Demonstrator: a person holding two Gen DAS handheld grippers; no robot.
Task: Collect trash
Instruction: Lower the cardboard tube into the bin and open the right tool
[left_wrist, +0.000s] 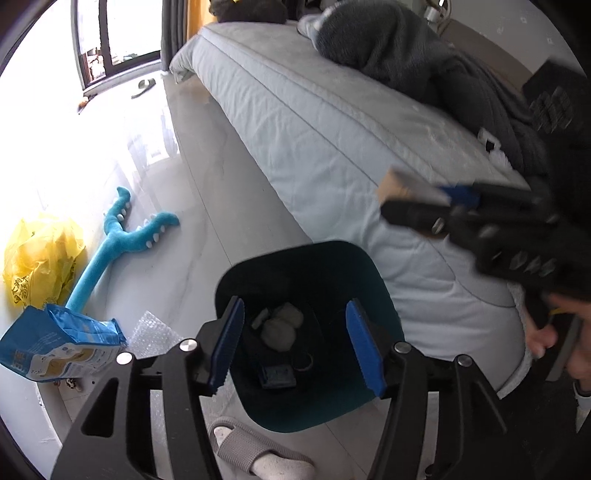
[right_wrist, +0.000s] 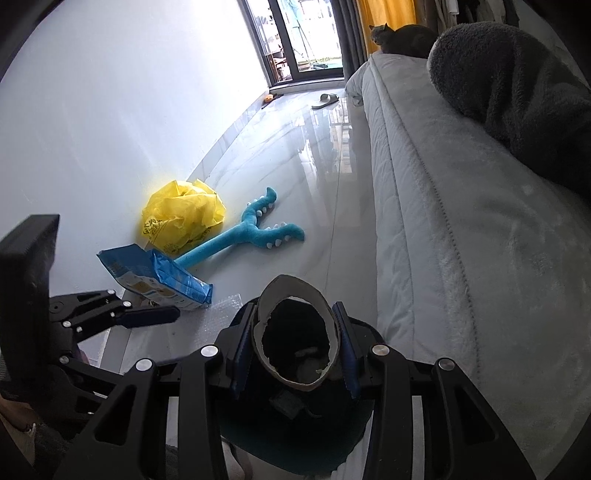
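A dark teal trash bin (left_wrist: 354, 273) stands on the floor beside the bed, with crumpled paper wads and a dark card inside. My left gripper (left_wrist: 295, 343) is open and empty just above the bin's mouth. My right gripper (right_wrist: 295, 345) is shut on a torn cardboard tube (right_wrist: 295, 295) and holds it over the bin (right_wrist: 295, 443). In the left wrist view the right gripper (left_wrist: 417, 201) and the tube (left_wrist: 397, 184) come in blurred from the right.
A blue snack bag (right_wrist: 162, 280), a yellow plastic bag (right_wrist: 183, 216), bubble wrap (left_wrist: 151, 332) and a teal plush toy (right_wrist: 255, 232) lie on the floor by the wall. The bed (right_wrist: 443, 221) runs along the right. A slipper (left_wrist: 258, 454) lies near the bin.
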